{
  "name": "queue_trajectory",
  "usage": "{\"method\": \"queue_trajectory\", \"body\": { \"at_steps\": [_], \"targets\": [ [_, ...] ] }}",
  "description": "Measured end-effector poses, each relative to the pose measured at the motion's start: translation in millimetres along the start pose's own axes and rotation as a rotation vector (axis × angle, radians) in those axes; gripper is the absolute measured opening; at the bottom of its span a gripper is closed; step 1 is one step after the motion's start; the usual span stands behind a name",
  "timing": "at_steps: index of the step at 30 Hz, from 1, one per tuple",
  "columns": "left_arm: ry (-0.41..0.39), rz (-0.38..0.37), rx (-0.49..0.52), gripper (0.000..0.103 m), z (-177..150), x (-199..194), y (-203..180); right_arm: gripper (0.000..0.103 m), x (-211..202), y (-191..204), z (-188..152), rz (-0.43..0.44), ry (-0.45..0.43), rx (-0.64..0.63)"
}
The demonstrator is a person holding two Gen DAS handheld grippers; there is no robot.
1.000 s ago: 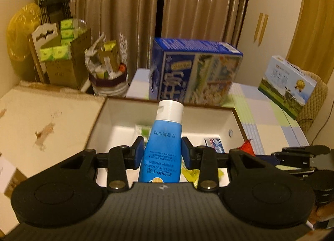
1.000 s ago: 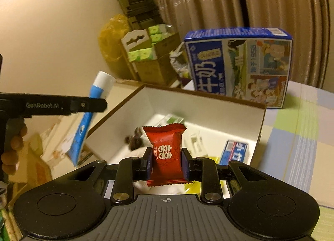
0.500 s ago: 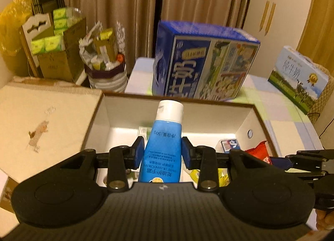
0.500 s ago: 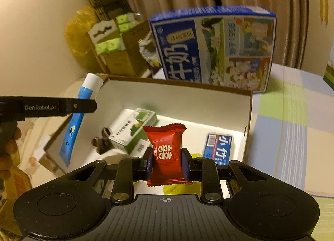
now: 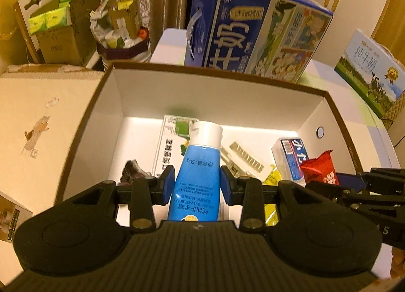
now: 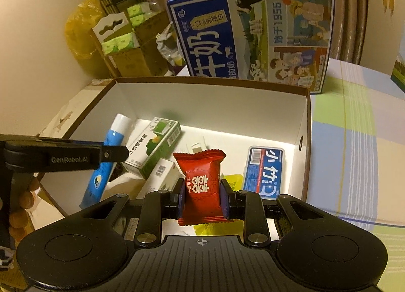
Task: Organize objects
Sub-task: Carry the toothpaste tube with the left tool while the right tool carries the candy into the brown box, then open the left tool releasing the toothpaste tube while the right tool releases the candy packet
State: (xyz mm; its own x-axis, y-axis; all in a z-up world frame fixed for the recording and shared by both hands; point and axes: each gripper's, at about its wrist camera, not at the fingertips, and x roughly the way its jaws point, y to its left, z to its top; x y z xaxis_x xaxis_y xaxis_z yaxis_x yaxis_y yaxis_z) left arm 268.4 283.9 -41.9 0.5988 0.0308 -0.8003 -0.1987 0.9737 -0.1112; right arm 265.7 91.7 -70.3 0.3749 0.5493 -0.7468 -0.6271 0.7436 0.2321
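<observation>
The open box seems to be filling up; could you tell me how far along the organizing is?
Already done: the open box holds a green-and-white carton, a blue-labelled case and some smaller items. In hand: the left gripper grips a blue tube and the right gripper grips a red candy packet, both held over the box. Left: releasing those two inside.

My left hand-held gripper looks like matt black plastic, ribbed on its near face, with small shiny metal screws. The blue tube I see in it is smooth, slightly glossy plastic with a white cap. The red candy wrapper is crinkled, glossy foil. The open box shows matt white cardboard inside, and the milk carton case is glossy printed card.
</observation>
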Motion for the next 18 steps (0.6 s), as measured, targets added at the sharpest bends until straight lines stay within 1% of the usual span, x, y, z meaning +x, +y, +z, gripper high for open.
{"method": "queue_trajectory", "body": {
  "at_steps": [5, 7, 8, 9, 13, 15, 17, 18],
  "targets": [
    [0.035, -0.022, 0.001, 0.033, -1, 8, 1, 0.025, 4, 0, 0, -0.002, 0.011, 0.016],
    [0.027, -0.036, 0.003, 0.035, -1, 6, 2, 0.025, 5, -1, 1, 0.008, 0.017, 0.03],
    [0.025, -0.04, 0.005, 0.042, 0, 5, 1, 0.025, 5, -2, 1, 0.014, 0.02, 0.04],
    [0.022, -0.043, 0.01, 0.051, 1, 3, 1, 0.025, 6, -2, 1, 0.02, 0.021, 0.05],
    [0.014, -0.04, 0.028, 0.061, 3, -3, 2, 0.026, 7, -2, 2, 0.037, 0.014, 0.081],
    [0.009, -0.032, 0.021, 0.073, 3, -6, 5, 0.027, 8, -1, 4, 0.044, 0.015, 0.094],
    [0.002, -0.032, 0.011, 0.076, 3, -10, 10, 0.033, 8, 1, 5, 0.038, 0.0, 0.1],
    [0.003, -0.033, 0.009, 0.078, 3, -11, 12, 0.04, 7, 2, 6, 0.04, -0.014, 0.096]
  ]
}}
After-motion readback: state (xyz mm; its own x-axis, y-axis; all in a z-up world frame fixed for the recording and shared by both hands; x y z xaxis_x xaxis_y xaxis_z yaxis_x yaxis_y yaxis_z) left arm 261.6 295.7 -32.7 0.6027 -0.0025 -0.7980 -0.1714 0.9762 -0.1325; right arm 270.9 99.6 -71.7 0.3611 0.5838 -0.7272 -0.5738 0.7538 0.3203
